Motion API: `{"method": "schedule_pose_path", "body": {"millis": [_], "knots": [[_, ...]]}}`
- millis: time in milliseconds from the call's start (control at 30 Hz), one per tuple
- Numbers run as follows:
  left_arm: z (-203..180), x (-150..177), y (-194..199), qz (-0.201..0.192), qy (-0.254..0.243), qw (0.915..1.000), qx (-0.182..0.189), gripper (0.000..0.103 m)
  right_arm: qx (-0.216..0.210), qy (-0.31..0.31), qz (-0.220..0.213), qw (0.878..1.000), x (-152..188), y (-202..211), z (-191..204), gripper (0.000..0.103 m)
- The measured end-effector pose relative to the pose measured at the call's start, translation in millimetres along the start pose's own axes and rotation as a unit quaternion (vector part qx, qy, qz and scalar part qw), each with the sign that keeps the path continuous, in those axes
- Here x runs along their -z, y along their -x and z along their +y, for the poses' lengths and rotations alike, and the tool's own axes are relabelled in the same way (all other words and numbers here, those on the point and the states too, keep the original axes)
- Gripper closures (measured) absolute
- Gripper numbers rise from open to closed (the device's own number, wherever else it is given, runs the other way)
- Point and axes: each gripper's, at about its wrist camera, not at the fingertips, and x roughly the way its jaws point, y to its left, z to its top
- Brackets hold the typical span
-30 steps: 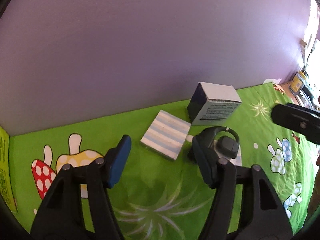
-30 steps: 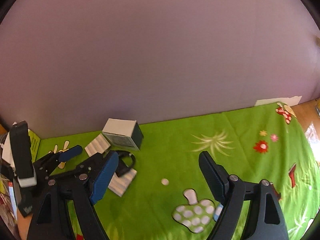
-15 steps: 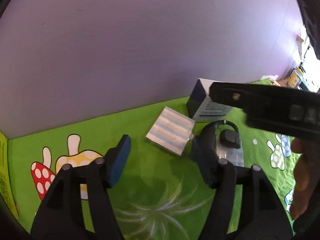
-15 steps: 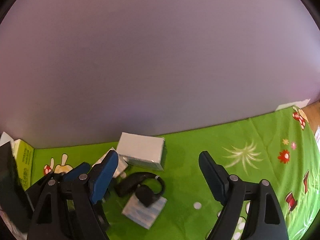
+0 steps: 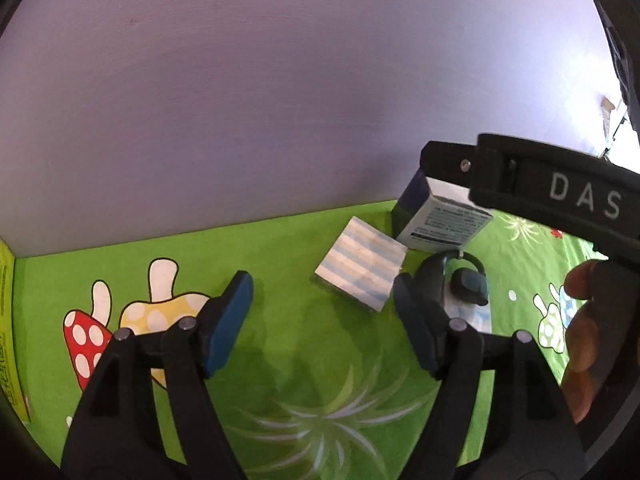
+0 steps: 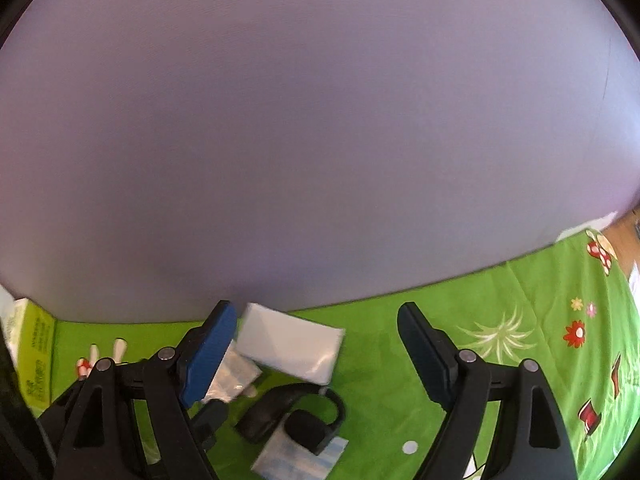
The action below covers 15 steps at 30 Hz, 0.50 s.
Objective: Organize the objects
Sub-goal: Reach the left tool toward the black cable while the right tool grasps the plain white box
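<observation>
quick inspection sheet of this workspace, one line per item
surface: green patterned cloth with mushroom and flower prints, lying flat.
job's things: white and dark blue cardboard box by the wall; blue-and-white striped square pad in front of it; black ear-hook earpiece on a second striped pad.
clutter: yellow-green printed carton at the far left edge.
grippers: left gripper open, jaws have just been opening, nothing between the fingers; right gripper open, empty, above the box and earpiece.
cables: nothing seen.
surroundings: plain pale purple wall behind; wooden floor at far right.
</observation>
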Motion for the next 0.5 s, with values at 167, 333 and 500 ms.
{"method": "schedule_pose_path", "body": {"millis": [167,333,500], "knots": [[6,4,6,-0.003,0.010,0.9999,0.001,0.028,0.022,-0.001,0.014,1.000,3,-8,11,0.018],[6,8,10,-0.002,0.006,1.0000,0.004,0.026,0.029,-0.008,0.023,0.999,9,-27,8,0.036],[2,12,11,0.003,-0.003,1.0000,0.005,0.024,0.014,0.021,0.013,1.000,14,-25,-3,0.045]]}}
